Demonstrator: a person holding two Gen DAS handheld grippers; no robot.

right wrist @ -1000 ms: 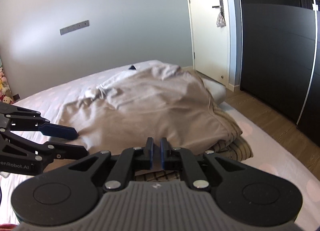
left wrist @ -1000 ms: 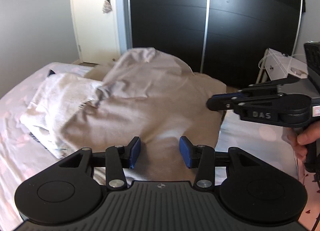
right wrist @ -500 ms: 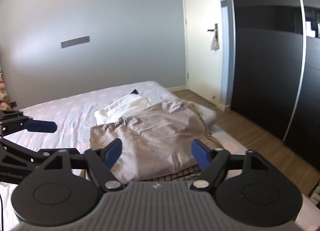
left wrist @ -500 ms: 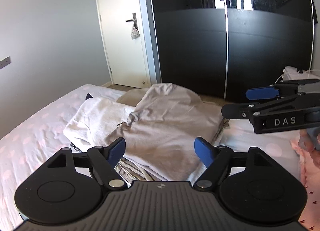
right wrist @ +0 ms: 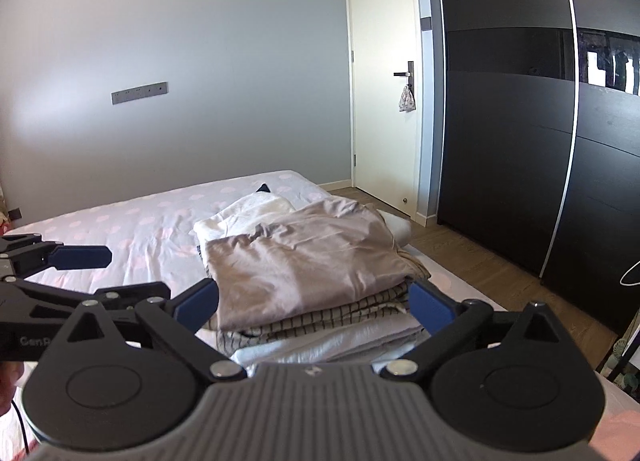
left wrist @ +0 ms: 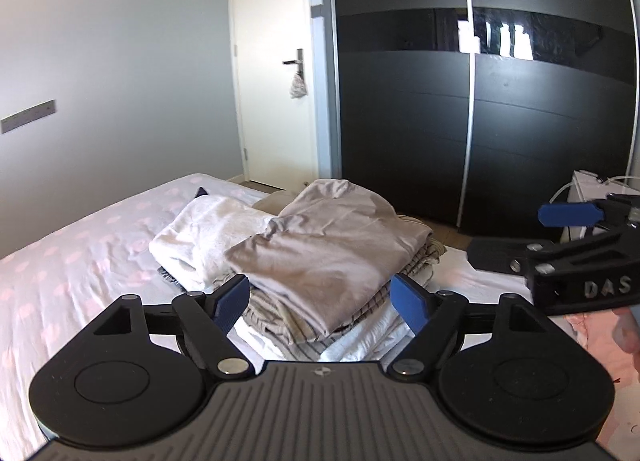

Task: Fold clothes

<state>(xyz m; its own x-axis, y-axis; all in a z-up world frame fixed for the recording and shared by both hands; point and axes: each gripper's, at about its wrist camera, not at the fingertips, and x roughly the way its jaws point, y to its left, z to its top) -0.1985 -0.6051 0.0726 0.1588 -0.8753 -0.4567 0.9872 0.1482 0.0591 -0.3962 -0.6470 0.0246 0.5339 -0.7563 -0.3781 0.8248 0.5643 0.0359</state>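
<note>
A folded beige garment (left wrist: 336,249) lies on top of a stack of folded clothes, over a striped one (left wrist: 360,309), on the bed (left wrist: 80,253). It also shows in the right wrist view (right wrist: 296,261), above the striped garment (right wrist: 320,321). A white folded garment (left wrist: 204,229) lies beside it on the far left. My left gripper (left wrist: 322,301) is open and empty, held back above the near edge of the stack. My right gripper (right wrist: 314,307) is open and empty, also held back from the stack. Each gripper shows in the other's view.
The bed has a white sheet with pink dots. A black sliding wardrobe (left wrist: 480,101) stands behind the bed on the right, and a white door (left wrist: 276,81) beside it. Wooden floor (right wrist: 480,273) runs between bed and wardrobe. A white box (left wrist: 584,189) sits at the far right.
Both grippers have opened wide and pulled up and back from the beige garment, which now lies folded on the stack. The right gripper was shut one second ago.
</note>
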